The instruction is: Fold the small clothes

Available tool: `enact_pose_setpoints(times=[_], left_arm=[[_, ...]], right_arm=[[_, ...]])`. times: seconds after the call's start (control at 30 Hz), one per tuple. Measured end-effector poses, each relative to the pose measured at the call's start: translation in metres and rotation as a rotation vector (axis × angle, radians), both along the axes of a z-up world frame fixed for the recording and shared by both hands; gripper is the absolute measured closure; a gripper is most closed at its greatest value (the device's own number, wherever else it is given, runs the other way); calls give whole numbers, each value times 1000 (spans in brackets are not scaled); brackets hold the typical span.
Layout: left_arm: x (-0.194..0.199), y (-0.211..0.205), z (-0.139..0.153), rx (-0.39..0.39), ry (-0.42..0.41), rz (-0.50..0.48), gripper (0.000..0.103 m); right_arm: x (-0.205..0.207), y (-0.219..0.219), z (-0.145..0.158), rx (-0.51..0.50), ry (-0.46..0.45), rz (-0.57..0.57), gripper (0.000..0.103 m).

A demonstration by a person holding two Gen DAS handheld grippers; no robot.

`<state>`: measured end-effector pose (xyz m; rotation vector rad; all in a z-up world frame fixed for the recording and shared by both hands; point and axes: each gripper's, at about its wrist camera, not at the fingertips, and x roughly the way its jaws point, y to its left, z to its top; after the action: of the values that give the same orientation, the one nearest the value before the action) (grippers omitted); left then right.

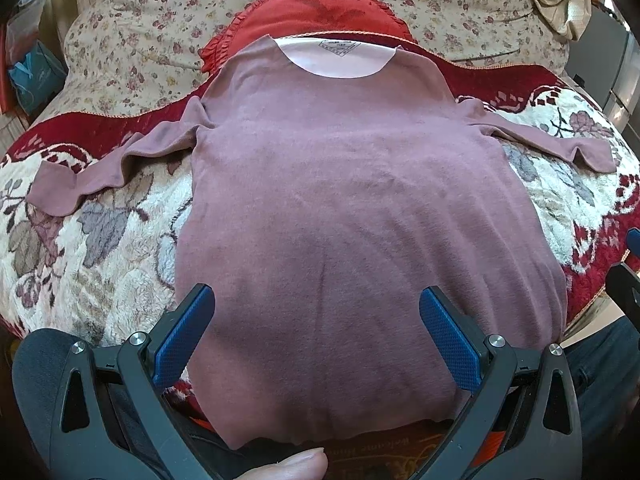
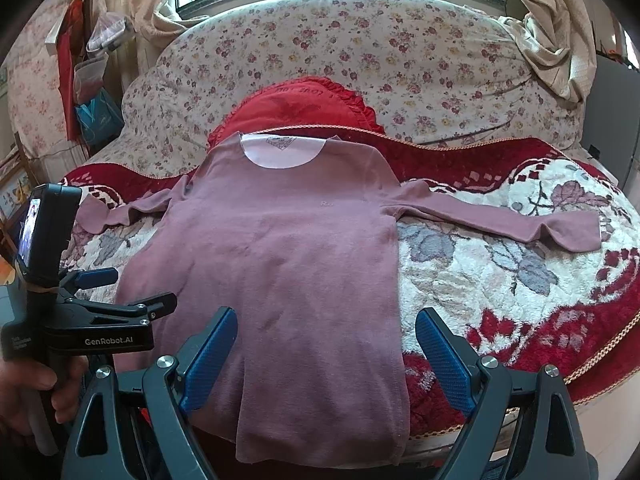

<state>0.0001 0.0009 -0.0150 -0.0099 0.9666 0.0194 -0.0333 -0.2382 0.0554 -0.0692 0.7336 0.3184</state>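
Item: mauve long-sleeved top (image 1: 360, 208), soft brushed knit, laid flat and face up on a plush floral blanket (image 1: 100, 248) over a sofa. Long axis ran straight away from both tools, hem nearest, round neckline (image 1: 334, 60) farthest, against a red frilled cushion (image 1: 320, 12). Both sleeves were spread sideways, the left sleeve (image 1: 100, 168) rumpled, the right sleeve (image 2: 500, 220) lying straighter.

Left tool (image 1: 316, 344): jaws wide apart, gripping nothing, poised over the lower body of the top near the hem, its blue textured pads (image 1: 184, 340) straddling the cloth.

Right tool (image 2: 326, 364): jaws likewise spread and empty, over the hem's right side edge.

Judgement: folding was not yet begun. Each sleeve lay on its own tool's side, the right sleeve seeming the easier first fold inward.

Backdrop: floral sofa cover (image 2: 360, 60), smooth cotton.
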Motion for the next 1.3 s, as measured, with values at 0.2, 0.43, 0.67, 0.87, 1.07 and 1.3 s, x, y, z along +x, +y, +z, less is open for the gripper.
enact_pose_setpoints(times=[0.2,0.43,0.67,0.87,1.07,1.3], left_arm=[[0,1,-1,1,1,0,0],[0,1,-2,1,4,1,1],[0,1,-3,15,-3,8,1],[1,1,-4,15,0,8,1],[2,2,-5,21,7,15,0],[5,2,-9,30,18,21,1]], right_arm=[[1,0,0,1,2,0,13],[1,1,-2,-1,7,-2,13],[2,3,-3,-1,6,0,13],[4,3,-3,0,9,-2,13],[17,9,-7,39,45,-55,13],[27,17,-7,53,51,-41,13]])
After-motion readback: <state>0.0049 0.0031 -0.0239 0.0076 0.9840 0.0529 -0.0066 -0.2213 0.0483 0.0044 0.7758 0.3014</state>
